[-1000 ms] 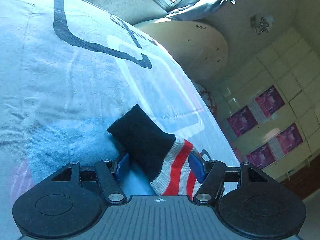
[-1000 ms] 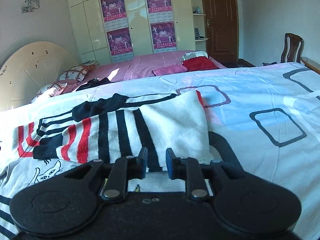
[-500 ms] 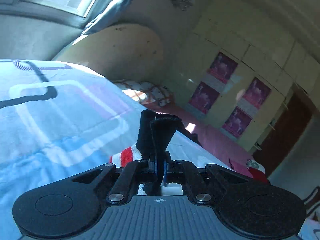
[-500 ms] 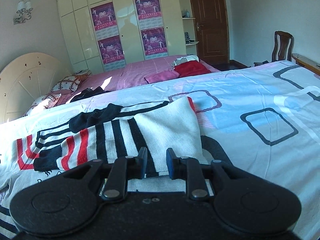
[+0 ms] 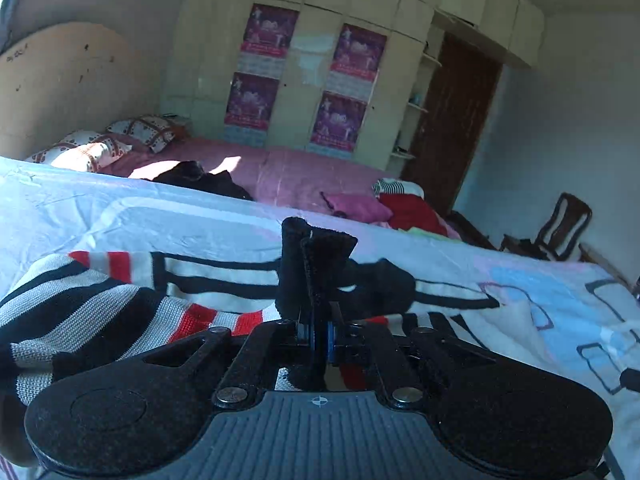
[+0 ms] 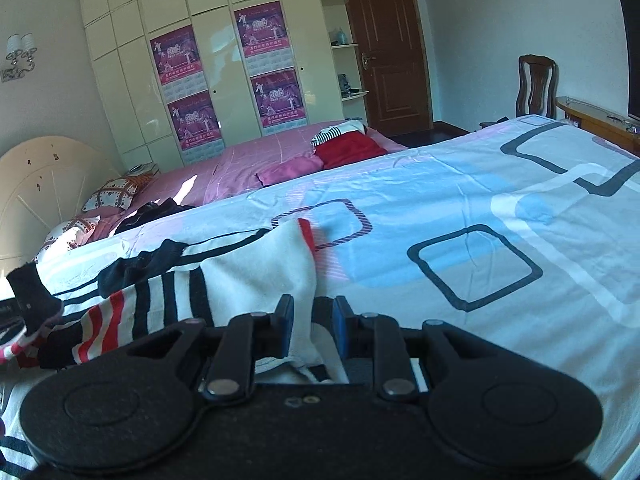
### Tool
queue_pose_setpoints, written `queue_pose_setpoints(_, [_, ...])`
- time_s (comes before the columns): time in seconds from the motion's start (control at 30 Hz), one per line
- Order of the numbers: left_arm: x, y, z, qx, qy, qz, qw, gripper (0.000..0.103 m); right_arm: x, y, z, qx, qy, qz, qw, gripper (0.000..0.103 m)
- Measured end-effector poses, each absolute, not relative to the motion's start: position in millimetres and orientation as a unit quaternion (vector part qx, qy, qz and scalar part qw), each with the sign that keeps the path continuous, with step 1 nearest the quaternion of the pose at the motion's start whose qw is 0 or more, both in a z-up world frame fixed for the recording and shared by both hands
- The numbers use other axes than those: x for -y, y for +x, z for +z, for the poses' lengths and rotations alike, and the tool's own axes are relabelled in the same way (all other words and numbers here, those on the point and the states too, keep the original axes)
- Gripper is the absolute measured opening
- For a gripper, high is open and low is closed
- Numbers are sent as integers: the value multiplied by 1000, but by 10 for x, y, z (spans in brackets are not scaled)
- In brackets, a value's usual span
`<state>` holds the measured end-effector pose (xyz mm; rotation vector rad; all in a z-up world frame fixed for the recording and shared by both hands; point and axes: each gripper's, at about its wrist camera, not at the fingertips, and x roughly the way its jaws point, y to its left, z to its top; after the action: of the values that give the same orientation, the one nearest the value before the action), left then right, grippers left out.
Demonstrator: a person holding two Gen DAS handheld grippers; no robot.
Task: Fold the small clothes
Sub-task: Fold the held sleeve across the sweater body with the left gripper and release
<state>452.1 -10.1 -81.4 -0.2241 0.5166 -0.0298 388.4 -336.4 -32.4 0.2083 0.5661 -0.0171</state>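
Note:
A small knit sweater (image 6: 240, 276) with white, black and red stripes lies on the light blue bed sheet (image 6: 460, 208). My left gripper (image 5: 319, 336) is shut on the sweater's black sleeve cuff (image 5: 312, 264) and holds it up over the body of the sweater (image 5: 80, 304). That cuff also shows at the far left of the right wrist view (image 6: 30, 292). My right gripper (image 6: 311, 322) is partly open, with the white hem of the sweater lying between its fingers.
A second bed with a pink sheet (image 6: 248, 160) lies behind, with folded red and pink clothes (image 6: 348, 148) and pillows (image 6: 112, 196) on it. A wardrobe with posters (image 6: 224, 80), a brown door (image 6: 384, 44) and a wooden chair (image 6: 536, 84) stand beyond.
My left gripper has closed on the black cuff, lifted it and swung it over towards the sweater's body. My right gripper has opened slightly at the hem and barely moved.

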Motion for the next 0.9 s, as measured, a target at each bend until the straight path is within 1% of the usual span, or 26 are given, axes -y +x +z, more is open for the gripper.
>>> queue_pose_setpoints(0.07, [310,4656,-912,-292,-86,-24,952,5,3413,3958,-373,-290,110,-9,950,26])
queue_pose_setpoints(0.1, [428,4689,-980,-313,-70,-21,947,17,3426,3986,-400,-298,115,-7,948,27])
queue_pose_setpoints(0.13, [524,4700,-1003,-316,-59,-26,947,51,3434,3997,-420,-302,119,-5,946,30])
queue_pose_setpoints(0.17, [594,4652,-984,-302,-55,-43,951,68,3427,4005,-430,-305,121,-1,945,33])
queue_pose_setpoints(0.2, [647,4553,-951,-288,-53,-46,955,85,3410,4001,-428,-304,122,4,945,34])
queue_pose_setpoints(0.3, [614,4264,-819,-261,-37,-34,964,86,3328,3980,-410,-298,123,21,946,39])
queue_pose_setpoints(0.43, [309,3880,-681,-247,-64,7,967,86,3136,4016,-397,-302,147,54,940,38])
queue_pose_setpoints(0.53, [-137,3580,-699,-244,-51,63,966,86,2831,4092,-389,-303,159,96,935,38])
queue_pose_setpoints(0.63, [-558,3360,-822,-261,-26,125,957,86,2457,4228,-436,-311,172,139,924,38])
queue_pose_setpoints(0.77, [-983,3349,-1024,-301,-45,149,941,86,2002,4433,-536,-326,175,172,913,39])
queue_pose_setpoints(0.9, [-1186,3437,-1158,-310,-66,145,937,86,1772,4642,-677,-358,190,179,897,39])
